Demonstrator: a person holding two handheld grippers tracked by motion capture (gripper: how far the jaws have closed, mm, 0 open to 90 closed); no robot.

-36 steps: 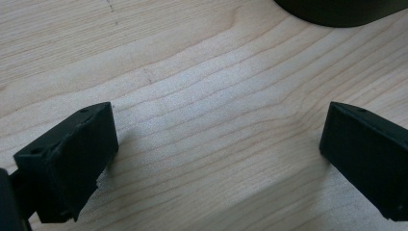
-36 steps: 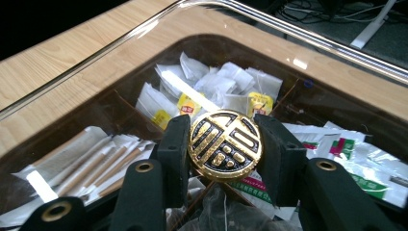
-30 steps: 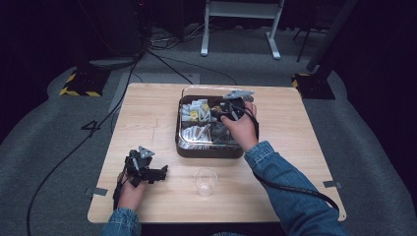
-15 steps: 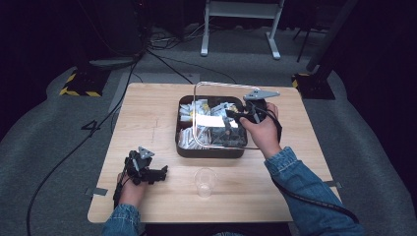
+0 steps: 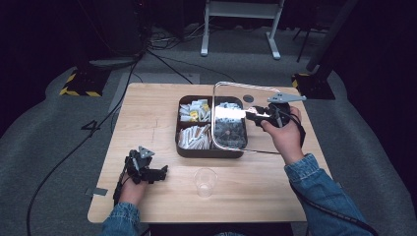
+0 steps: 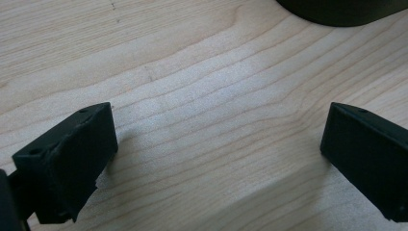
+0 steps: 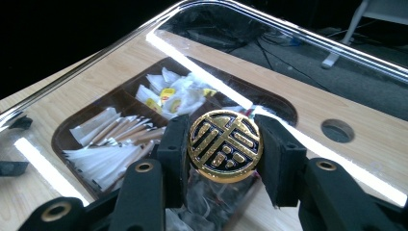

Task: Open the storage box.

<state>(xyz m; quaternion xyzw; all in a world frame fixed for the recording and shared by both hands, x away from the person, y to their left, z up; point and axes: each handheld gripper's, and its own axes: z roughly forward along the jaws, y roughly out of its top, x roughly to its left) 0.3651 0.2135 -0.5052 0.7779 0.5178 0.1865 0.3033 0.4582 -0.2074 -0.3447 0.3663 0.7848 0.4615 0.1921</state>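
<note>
The counter (image 5: 147,118) carries a dark compartment box (image 5: 186,147) of sachets and sticks, and just in front of it a clear plastic cup (image 5: 205,181). Over the last second the clear lid (image 5: 255,142) has come off the box: it sat low over the compartments and now hangs tilted above the box's right half, shifted toward the person's right, so the box stands largely uncovered and the lid probably needs only to be carried clear and set down. The right hand-held gripper (image 7: 223,149) is clamped on the lid's round gold-and-black knob (image 7: 225,146), one jaw pressing on each side, with the clear pane spreading away beyond it. The left hand-held gripper (image 5: 156,173) rests on the counter near the cup, jaws wide apart with bare wood between them.
</note>
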